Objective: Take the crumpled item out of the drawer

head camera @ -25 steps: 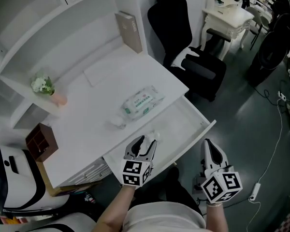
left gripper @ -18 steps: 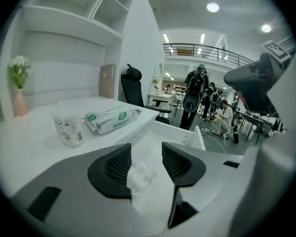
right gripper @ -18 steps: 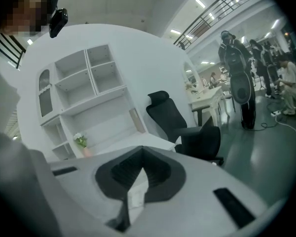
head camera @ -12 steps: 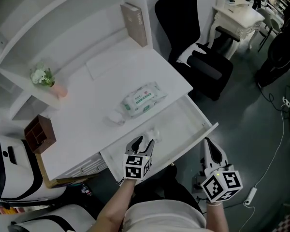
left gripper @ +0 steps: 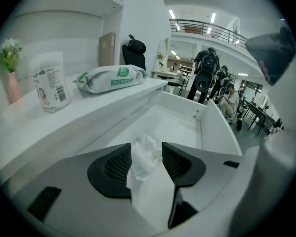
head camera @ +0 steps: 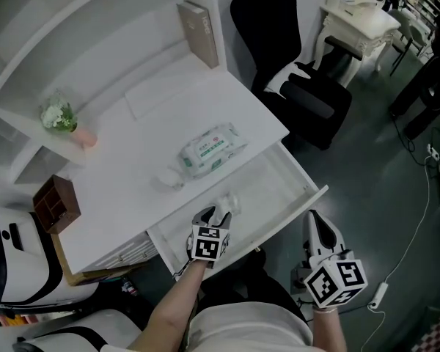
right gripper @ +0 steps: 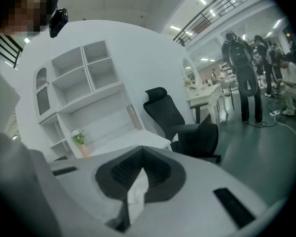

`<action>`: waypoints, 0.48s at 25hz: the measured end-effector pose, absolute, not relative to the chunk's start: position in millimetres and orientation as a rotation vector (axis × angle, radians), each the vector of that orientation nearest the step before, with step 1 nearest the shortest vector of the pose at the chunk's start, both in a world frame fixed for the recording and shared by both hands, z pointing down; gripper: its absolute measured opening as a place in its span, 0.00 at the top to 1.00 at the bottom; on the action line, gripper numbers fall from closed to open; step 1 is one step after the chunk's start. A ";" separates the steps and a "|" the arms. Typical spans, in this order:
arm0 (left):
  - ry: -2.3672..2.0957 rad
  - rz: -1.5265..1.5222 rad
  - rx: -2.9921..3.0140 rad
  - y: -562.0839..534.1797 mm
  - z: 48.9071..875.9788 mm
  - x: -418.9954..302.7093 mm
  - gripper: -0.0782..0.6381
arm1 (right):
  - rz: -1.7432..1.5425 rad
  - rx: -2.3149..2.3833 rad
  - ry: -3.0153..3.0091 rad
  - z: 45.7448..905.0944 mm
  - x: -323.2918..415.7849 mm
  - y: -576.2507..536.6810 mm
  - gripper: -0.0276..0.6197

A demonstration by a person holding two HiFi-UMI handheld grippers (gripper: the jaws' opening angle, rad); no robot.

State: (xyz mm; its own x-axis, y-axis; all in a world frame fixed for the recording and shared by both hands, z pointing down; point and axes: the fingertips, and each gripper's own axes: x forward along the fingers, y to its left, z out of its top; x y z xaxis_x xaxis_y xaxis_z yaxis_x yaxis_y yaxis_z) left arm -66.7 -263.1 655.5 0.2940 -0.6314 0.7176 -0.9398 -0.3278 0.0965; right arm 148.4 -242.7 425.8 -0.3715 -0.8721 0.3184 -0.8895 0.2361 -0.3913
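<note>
I hold the left gripper (head camera: 214,213) low inside the open drawer (head camera: 299,206), near the drawer's left end in the head view, because the crumpled item (left gripper: 145,157) lies there on the drawer floor. The jaws are spread and stand one on each side of the white crumple. So this gripper is released, and in my judgement it needs only to close before I lift. The item is the only thing I see in the drawer; the rest of the drawer floor shows plain white. The drawer is pulled far out from under the table (head camera: 132,163), which gives me room to come in from above.

The right gripper (right gripper: 142,151) hangs outside the drawer, in front of the drawer's front panel and nearer to me, so it is out of the way of the left one. Its jaws are pressed together. A pale sliver shows behind the tips, and I cannot say if it is a scrap or the gripper's own body. Beyond the drawer, on the table, lies a pack of wipes (head camera: 211,149), which has no part in this grasp.
</note>
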 end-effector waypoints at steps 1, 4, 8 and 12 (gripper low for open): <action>-1.395 0.811 2.047 -263.7 660.1 -66.7 0.63 | 0.812 1.743 -2.440 425.8 149.6 -242.7 0.95; -1.388 0.848 2.016 -265.6 674.9 -66.0 0.63 | 0.821 1.756 -2.430 427.0 155.6 -242.8 0.95; -1.378 0.890 1.970 -267.2 695.8 -67.4 0.63 | 0.837 1.766 -2.420 430.7 160.7 -241.1 0.95; -1.370 0.903 1.918 -269.9 707.9 -68.6 0.62 | 0.845 1.766 -2.415 432.7 162.1 -241.2 0.95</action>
